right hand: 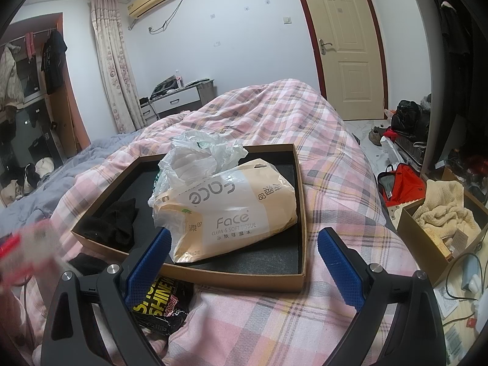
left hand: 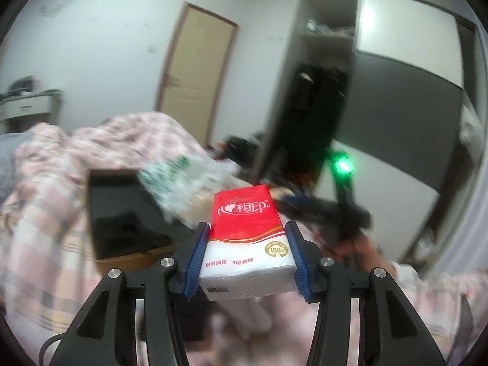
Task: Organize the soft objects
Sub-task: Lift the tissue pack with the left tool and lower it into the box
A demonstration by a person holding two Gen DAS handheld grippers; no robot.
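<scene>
1. The left gripper is clamping a small rectangular tissue pack between its ribbed blue pads, one pad pressing on each long side. The pack is glossy plastic, red on its far half and white on its near half, and it is hanging in the air above the bed.
2. The right gripper is standing wide open with nothing between its textured blue pads, hovering over the near edge of a shallow cardboard tray.
3. The tray, brown outside with a dark lining, is resting on a pink plaid quilt.
4. Inside the tray, a bulging beige tissue bag of soft plastic is lying just beyond the open right gripper, with a crumpled white plastic bag on its far end.
5. A black knitted cloth is sitting in the tray's left near corner.
6. A black snack packet with yellow lettering is lying on the quilt, near the right gripper's left finger.
</scene>
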